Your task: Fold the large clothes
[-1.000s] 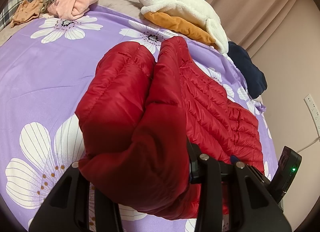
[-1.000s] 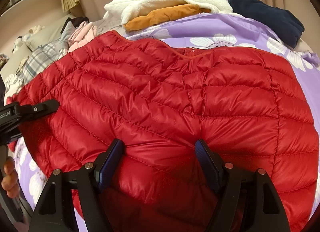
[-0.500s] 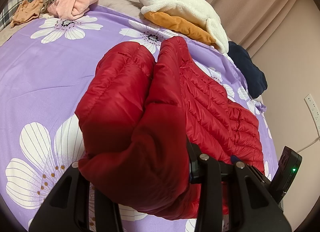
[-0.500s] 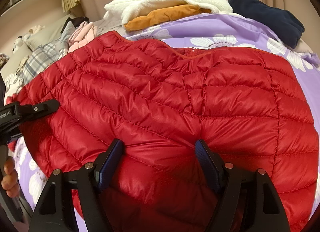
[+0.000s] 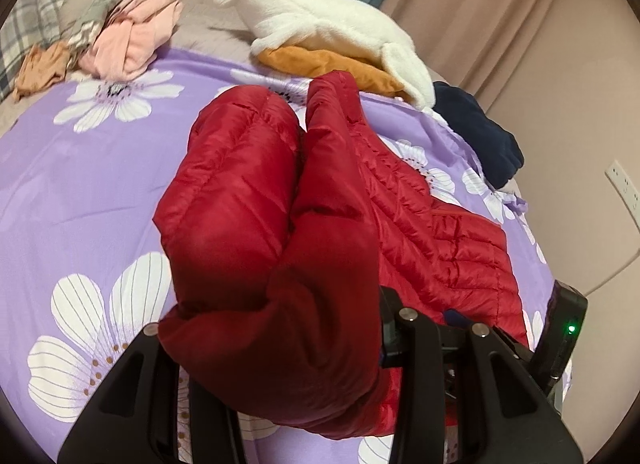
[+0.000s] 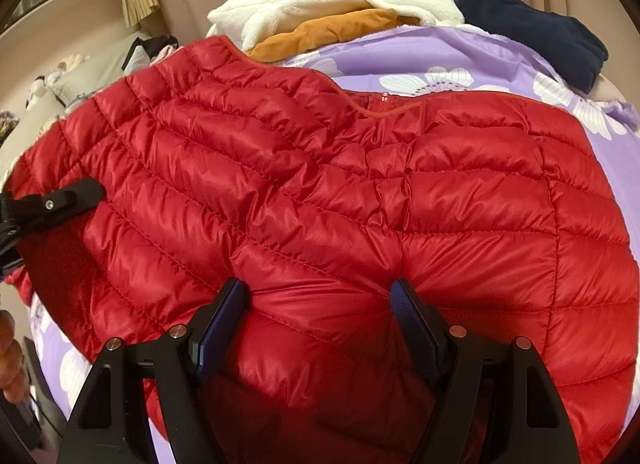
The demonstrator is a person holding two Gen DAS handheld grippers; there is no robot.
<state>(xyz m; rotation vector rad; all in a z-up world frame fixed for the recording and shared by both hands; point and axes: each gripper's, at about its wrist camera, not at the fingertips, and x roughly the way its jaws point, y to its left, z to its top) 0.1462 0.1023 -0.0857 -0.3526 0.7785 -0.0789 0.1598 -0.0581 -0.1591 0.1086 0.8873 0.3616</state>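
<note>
Red quilted puffer jacket [image 6: 360, 191] lies on the purple flowered bed [image 5: 80, 183] before me, my left hand-held gripper [image 5: 280, 364] pinching a lifted fold of it, my right hand-held gripper [image 6: 320, 316] clamping its bunched near edge.

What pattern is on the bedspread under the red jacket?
The bedspread is purple with large white flowers, clearest in the left wrist view.
</note>
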